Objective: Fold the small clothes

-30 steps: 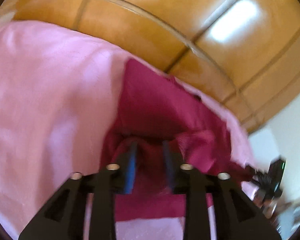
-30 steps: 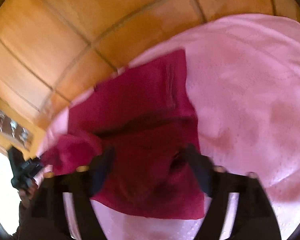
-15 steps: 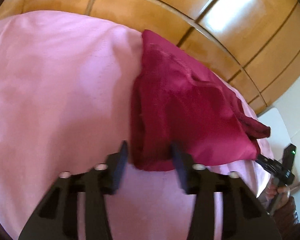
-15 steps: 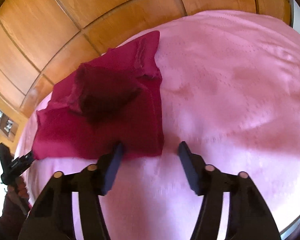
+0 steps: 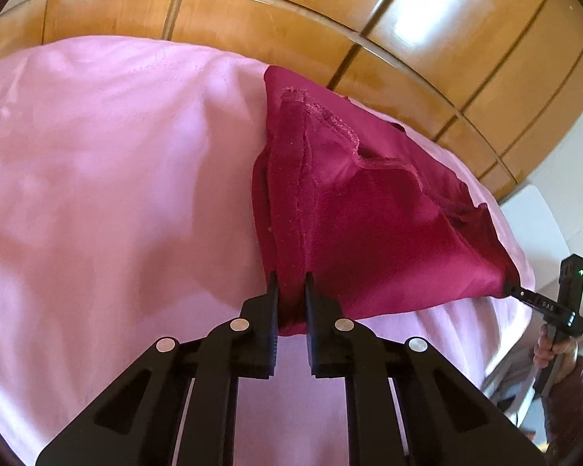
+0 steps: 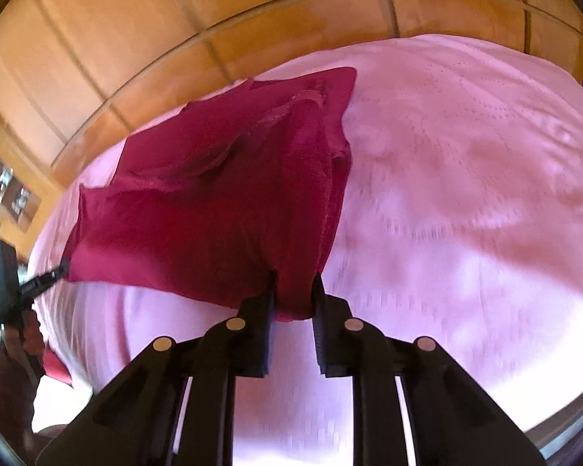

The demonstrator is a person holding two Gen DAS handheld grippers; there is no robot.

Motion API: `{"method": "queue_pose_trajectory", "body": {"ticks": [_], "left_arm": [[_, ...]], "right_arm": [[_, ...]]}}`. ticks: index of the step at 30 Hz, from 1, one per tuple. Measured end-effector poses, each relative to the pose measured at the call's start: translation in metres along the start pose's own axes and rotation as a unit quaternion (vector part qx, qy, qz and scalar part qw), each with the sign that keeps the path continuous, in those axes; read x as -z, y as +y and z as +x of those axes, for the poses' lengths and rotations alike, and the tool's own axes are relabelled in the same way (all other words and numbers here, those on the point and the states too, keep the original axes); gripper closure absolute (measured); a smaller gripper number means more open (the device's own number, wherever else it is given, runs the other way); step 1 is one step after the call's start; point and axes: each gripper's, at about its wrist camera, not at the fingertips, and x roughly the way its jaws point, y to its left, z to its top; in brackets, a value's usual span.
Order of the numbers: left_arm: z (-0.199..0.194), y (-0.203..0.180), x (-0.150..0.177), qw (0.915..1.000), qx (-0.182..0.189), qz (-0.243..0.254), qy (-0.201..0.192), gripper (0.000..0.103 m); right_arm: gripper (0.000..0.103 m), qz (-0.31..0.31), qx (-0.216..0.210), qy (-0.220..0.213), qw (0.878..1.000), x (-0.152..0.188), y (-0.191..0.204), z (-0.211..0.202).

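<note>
We are gripping the crimson garment, lying at 12 o'clock on the pink bed, with left gripper and right gripper fingers pinching its near corners; we are judging it light, limp, best held at hems.

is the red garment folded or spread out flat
Folded: the red garment lies doubled in stacked layers on the pink sheet.

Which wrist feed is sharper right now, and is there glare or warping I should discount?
Left wrist view: sharp; seams on the red garment are crisp, with bright glare patches on the wooden panels. Right wrist view: softer, motion-smeared across the pink bedspread. Both: fisheye bends the panel lines into arcs, with dark corners.
</note>
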Motion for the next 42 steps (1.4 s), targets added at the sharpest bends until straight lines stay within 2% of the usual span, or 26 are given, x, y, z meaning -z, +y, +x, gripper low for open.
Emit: {"method": "queue_pose_trajectory", "body": {"ticks": [6, 9, 11, 12, 13, 14, 15, 19, 22, 25, 26, 28, 29, 30, 32, 33, 38, 42], "left_arm": [[-0.042, -0.001, 0.071, 0.9992, 0.011, 0.001, 0.04, 0.093], [-0.054, -0.003, 0.092, 0.9987, 0.005, 0.014, 0.048, 0.092], [-0.058, -0.005, 0.086, 0.9989, 0.003, 0.017, 0.044, 0.091], [-0.06, -0.006, 0.081, 0.999, 0.005, 0.018, 0.041, 0.086], [-0.061, -0.008, 0.075, 0.9991, 0.002, 0.022, 0.036, 0.073], [-0.065, -0.01, 0.069, 0.9992, -0.004, 0.031, 0.023, 0.066], [-0.068, -0.01, 0.065, 0.9992, -0.006, 0.039, 0.011, 0.056], [-0.067, -0.011, 0.043, 0.9986, -0.016, 0.046, -0.02, 0.055], [-0.057, -0.011, 0.03, 0.9978, -0.019, 0.056, -0.03, 0.055], [-0.039, -0.008, 0.016, 0.9983, -0.017, 0.05, -0.026, 0.055], [-0.032, -0.007, 0.012, 0.9985, -0.013, 0.048, -0.022, 0.055], [-0.021, -0.005, 0.006, 0.9989, -0.012, 0.042, -0.018, 0.055], [-0.015, -0.003, 0.004, 0.9994, 0.0, 0.035, -0.009, 0.057], [-0.012, -0.003, 0.003, 0.9995, 0.007, 0.029, -0.005, 0.071], [-0.01, -0.005, 0.001, 0.9994, 0.01, 0.032, -0.007, 0.084], [-0.012, -0.007, 0.001, 0.9992, 0.011, 0.037, -0.013, 0.094], [-0.042, -0.017, 0.002, 0.9965, 0.032, 0.049, -0.059, 0.096], [-0.059, -0.027, -0.01, 0.9936, 0.031, 0.059, -0.091, 0.096]], "right_arm": [[0.088, -0.019, -0.001, 0.065, 0.998, 0.062, 0.002, -0.025], [0.088, -0.031, -0.003, 0.08, 0.996, 0.071, 0.006, -0.031], [0.079, -0.03, 0.0, 0.072, 0.997, 0.062, 0.006, -0.034], [0.076, -0.029, -0.001, 0.063, 0.998, 0.057, 0.005, -0.037], [0.068, -0.025, -0.001, 0.047, 0.999, 0.049, 0.004, -0.041], [0.056, -0.023, -0.002, 0.034, 0.999, 0.042, 0.004, -0.044], [0.053, -0.024, 0.001, 0.025, 0.999, 0.038, 0.004, -0.045], [0.053, -0.031, 0.027, -0.004, 0.999, 0.011, 0.011, -0.029], [0.054, -0.025, 0.037, -0.011, 0.999, -0.007, 0.01, -0.006], [0.07, -0.033, 0.051, -0.005, 0.998, -0.02, 0.012, 0.014], [0.079, -0.04, 0.057, -0.001, 0.998, -0.02, 0.011, 0.018], [0.087, -0.051, 0.071, 0.001, 0.996, -0.019, 0.014, 0.022], [0.094, -0.056, 0.074, 0.0, 0.996, -0.019, 0.017, 0.022], [0.095, -0.059, 0.074, -0.001, 0.995, -0.017, 0.017, 0.019], [0.096, -0.07, 0.084, -0.009, 0.994, -0.015, 0.021, 0.013], [0.096, -0.074, 0.087, -0.013, 0.993, -0.014, 0.024, 0.01], [0.096, -0.076, 0.079, -0.054, 0.992, -0.014, 0.035, -0.026], [0.096, -0.053, 0.066, -0.084, 0.993, -0.033, 0.032, -0.042]]}}
